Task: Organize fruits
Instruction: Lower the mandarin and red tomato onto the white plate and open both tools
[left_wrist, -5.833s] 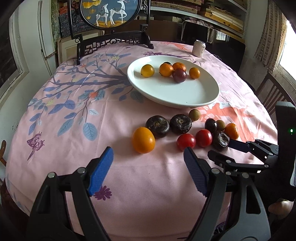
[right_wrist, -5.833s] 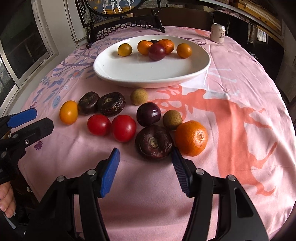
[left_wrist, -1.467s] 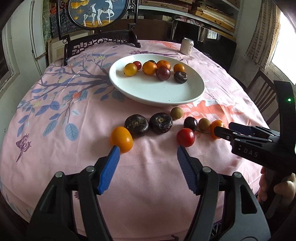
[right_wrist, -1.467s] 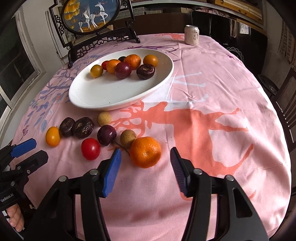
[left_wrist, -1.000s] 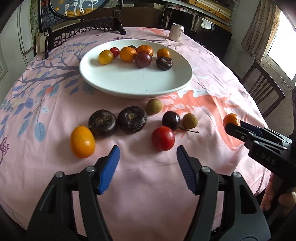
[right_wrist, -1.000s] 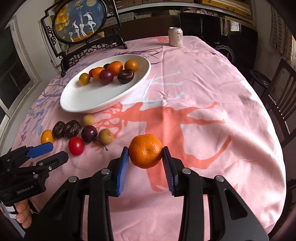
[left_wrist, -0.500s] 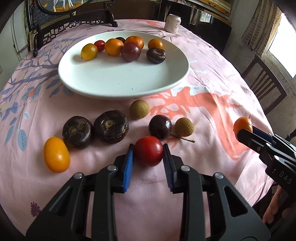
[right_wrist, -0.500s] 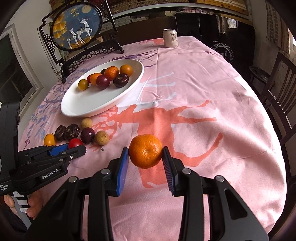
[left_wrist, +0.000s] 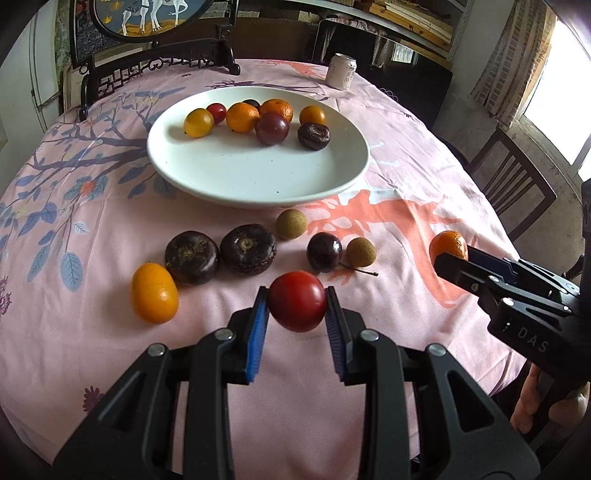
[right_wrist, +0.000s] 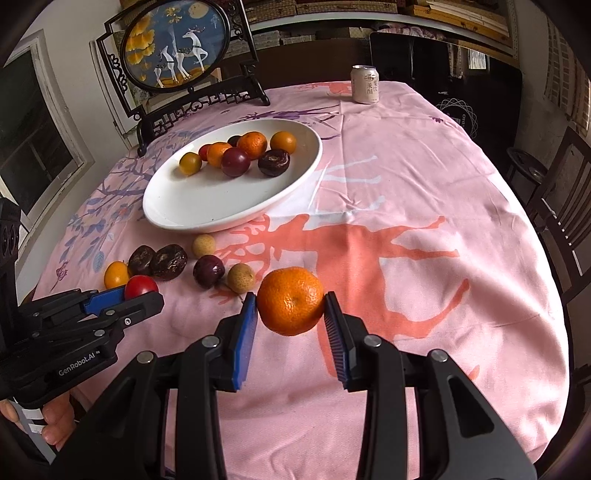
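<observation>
— Claw on our left (left_wrist: 296, 302) is clamped on a red tomato (left_wrist: 297, 301), both blue pads pressed to its sides, and it hangs just above the pink cloth of the desk (left_wrist: 388, 206).

— And our right claw (right_wrist: 290, 301)?

— Closed the same way on a mandarin (right_wrist: 290, 300), lifted clear of the cloth, nearer our side than the loose fruit.

— What do we see lying loose?

— In the left view, a row in front of the white plate (left_wrist: 258, 177): an oval yellow-orange fruit (left_wrist: 154, 292) at the far left, two dark wrinkled fruits (left_wrist: 191, 256) touching each other, then a dark plum (left_wrist: 324, 252) with a tan longan (left_wrist: 361, 251) just beside it. Another longan (left_wrist: 291, 223) sits close to the plate's rim.

— And on the plate?

— Eight fruits bunched along its far side, as far as we can count: small oranges, a yellow one, a little red one, a plum, a dark wrinkled one. Its near half is bare.

— Anything else on the desk?

— A drink can (right_wrist: 365, 84) at the far edge, and a round painted screen (right_wrist: 176, 44) on a dark stand.
</observation>
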